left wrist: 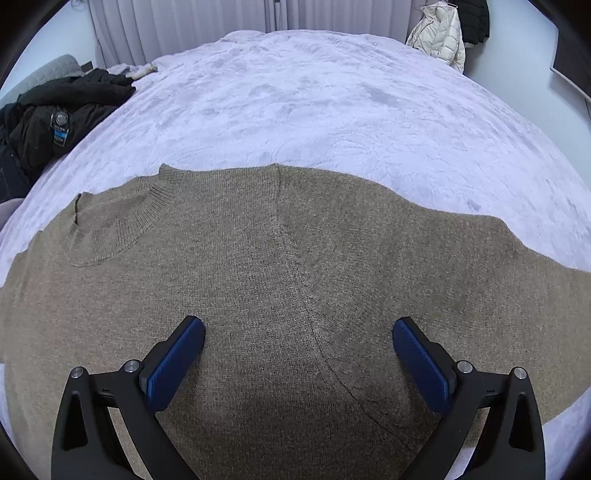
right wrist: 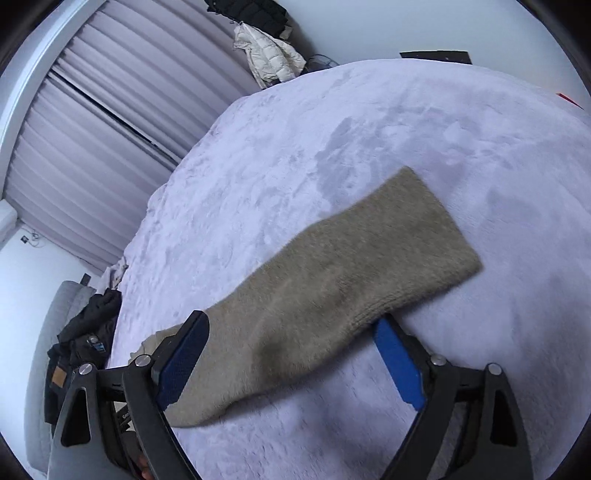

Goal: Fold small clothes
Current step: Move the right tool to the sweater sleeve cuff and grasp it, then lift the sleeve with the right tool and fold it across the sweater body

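A pale lilac fleece blanket [left wrist: 314,110] covers the bed. A heap of black clothes [left wrist: 55,118] lies at its left edge, near a grey headboard [right wrist: 48,332]. Behind the bed hang pleated curtains [left wrist: 184,26], and a cream puffer jacket [left wrist: 439,33] hangs beside a black garment [left wrist: 472,18].

One taupe knit sweater [left wrist: 258,295] lies on one bed [left wrist: 314,110], with one of its sleeves [right wrist: 351,266] stretched out. Two grippers are in view, the left gripper [left wrist: 298,334] and the right gripper [right wrist: 291,328], each with two blue-padded fingers [left wrist: 177,365]. One black jacket [left wrist: 55,122] lies at the bed's left edge. One cream puffer coat [left wrist: 441,37] hangs beyond the far right corner.
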A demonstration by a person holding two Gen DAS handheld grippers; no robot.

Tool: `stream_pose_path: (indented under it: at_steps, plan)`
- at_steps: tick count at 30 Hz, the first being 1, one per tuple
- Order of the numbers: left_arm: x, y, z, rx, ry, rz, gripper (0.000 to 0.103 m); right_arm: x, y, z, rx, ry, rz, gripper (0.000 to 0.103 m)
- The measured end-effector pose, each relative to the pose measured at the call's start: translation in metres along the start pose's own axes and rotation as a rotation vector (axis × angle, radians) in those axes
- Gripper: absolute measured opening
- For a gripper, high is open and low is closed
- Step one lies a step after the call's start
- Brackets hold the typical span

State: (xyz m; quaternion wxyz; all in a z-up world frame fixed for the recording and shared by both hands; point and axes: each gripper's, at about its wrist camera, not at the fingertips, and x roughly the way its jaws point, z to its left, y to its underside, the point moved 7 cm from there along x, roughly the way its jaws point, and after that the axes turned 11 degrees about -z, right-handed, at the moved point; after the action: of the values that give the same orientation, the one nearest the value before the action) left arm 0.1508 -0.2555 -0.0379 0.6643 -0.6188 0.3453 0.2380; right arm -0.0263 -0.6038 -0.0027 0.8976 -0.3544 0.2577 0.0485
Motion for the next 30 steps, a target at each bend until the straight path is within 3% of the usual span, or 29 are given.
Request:
stream_pose_path:
  at_steps: [1, 2, 3, 4, 8, 9, 14, 17, 19, 22, 24, 25, 26, 28, 30]
  plan:
    - [0.002, -0.002, 0.002, -0.011, 0.0, 0.009, 0.103, 0.01, -0.001, 0.0, -0.018, 0.016, 0.006, 0.053]
    - [0.003, -0.004, 0.002, -0.018, -0.001, 0.014, 0.103, 0.023, 0.002, -0.004, -0.03, 0.053, 0.043, 0.01]
    - [0.004, -0.007, 0.002, -0.021, -0.004, 0.02, 0.103, 0.034, 0.005, -0.01, -0.028, 0.09, 0.082, 0.005]
    - [0.004, -0.01, 0.002, -0.021, -0.008, 0.022, 0.103, 0.034, 0.003, -0.012, -0.017, 0.09, 0.077, 0.005]
    - [0.007, -0.021, -0.012, -0.02, 0.008, 0.022, 0.103, -0.023, -0.027, 0.008, -0.17, 0.128, -0.169, 0.005]
    - [0.013, -0.019, -0.024, 0.004, 0.02, 0.049, 0.103, -0.028, -0.029, 0.011, -0.181, 0.124, -0.18, 0.005]
    - [0.021, -0.016, -0.046, 0.125, -0.068, 0.03, 0.103, 0.0, -0.01, 0.001, -0.245, 0.195, -0.051, 0.006]
    - [0.005, -0.017, -0.04, 0.068, 0.034, 0.052, 0.103, 0.006, -0.003, -0.021, -0.17, 0.193, -0.008, 0.015]
    - [-0.008, -0.009, -0.033, 0.004, 0.103, 0.05, 0.103, 0.003, -0.007, -0.032, -0.068, 0.129, -0.015, 0.019]
    - [-0.005, 0.01, -0.035, 0.048, 0.081, 0.06, 0.103, -0.001, -0.013, -0.043, 0.018, 0.101, -0.041, 0.02]
    - [0.0, 0.013, -0.044, 0.122, 0.032, 0.043, 0.103, -0.002, -0.014, -0.04, -0.026, 0.122, -0.052, 0.017]
    - [0.001, 0.012, -0.045, 0.13, 0.022, 0.051, 0.103, -0.001, -0.013, -0.033, -0.068, 0.137, -0.045, 0.007]
    - [0.0, 0.009, -0.046, 0.123, 0.024, 0.068, 0.103, -0.003, -0.011, -0.023, -0.12, 0.149, -0.047, 0.007]
    - [-0.012, 0.003, -0.039, 0.07, 0.092, 0.091, 0.103, -0.015, -0.012, 0.007, -0.244, 0.165, -0.089, 0.007]
    - [-0.03, 0.0, -0.02, 0.017, 0.139, 0.051, 0.103, -0.03, -0.015, 0.037, -0.332, 0.163, -0.141, 0.007]
